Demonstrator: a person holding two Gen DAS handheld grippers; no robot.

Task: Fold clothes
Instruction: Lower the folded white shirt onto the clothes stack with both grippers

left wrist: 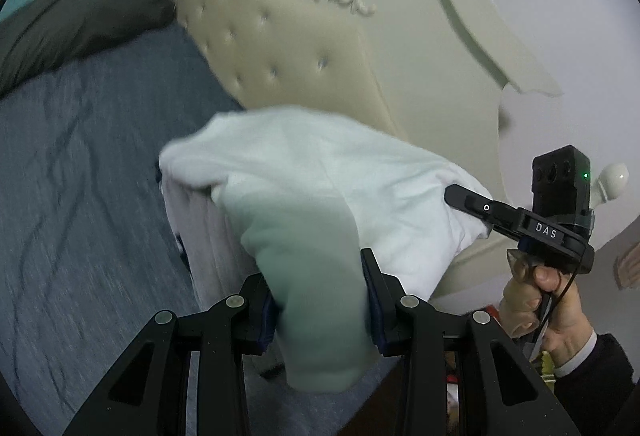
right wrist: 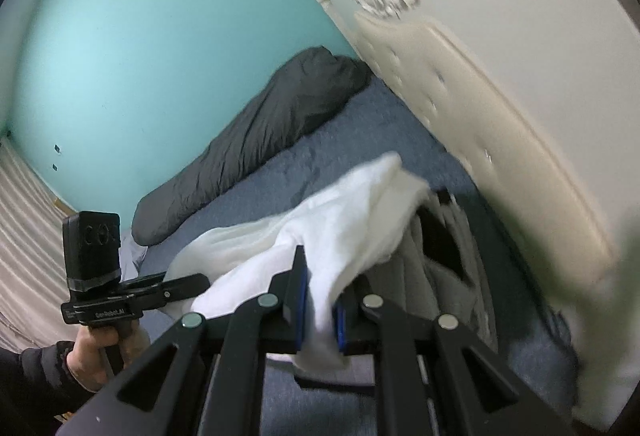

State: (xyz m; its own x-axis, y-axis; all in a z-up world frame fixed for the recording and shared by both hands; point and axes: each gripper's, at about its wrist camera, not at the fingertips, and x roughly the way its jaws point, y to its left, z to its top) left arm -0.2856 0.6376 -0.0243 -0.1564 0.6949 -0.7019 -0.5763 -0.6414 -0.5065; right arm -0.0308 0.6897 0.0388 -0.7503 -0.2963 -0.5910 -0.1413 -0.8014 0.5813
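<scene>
The bed (left wrist: 80,163), covered in a blue-grey sheet, lies bare from 7 to 10 o'clock in the left wrist view, with a dark grey duvet (left wrist: 76,15) rolled along its far edge against the teal wall (right wrist: 152,27). At 12 to 2 o'clock the cream tufted headboard (left wrist: 288,47) closes off that side of the bed. In the right wrist view the headboard fills 1 to 4 o'clock, and the open sheet runs toward 10 o'clock, up to the duvet.

The white garment (left wrist: 320,171) hangs between the two grippers, lifted off the sheet, just in front of the headboard. Beneath it, close to the headboard, sits a pile of grey clothes (right wrist: 436,268).

The left gripper (left wrist: 320,300) is partly spread, its blue pads (left wrist: 374,320) pinching a thick bunched fold of the white garment. The right gripper (right wrist: 320,312) is nearly pressed together, clamping a thin strip of the same garment, which drapes down through its pads.

A hand (left wrist: 536,300) in a dark sleeve with a white cuff holds the right gripper at 3 o'clock in the left wrist view; the other hand (right wrist: 96,352) grips the left handle at 8 o'clock in the right wrist view.
</scene>
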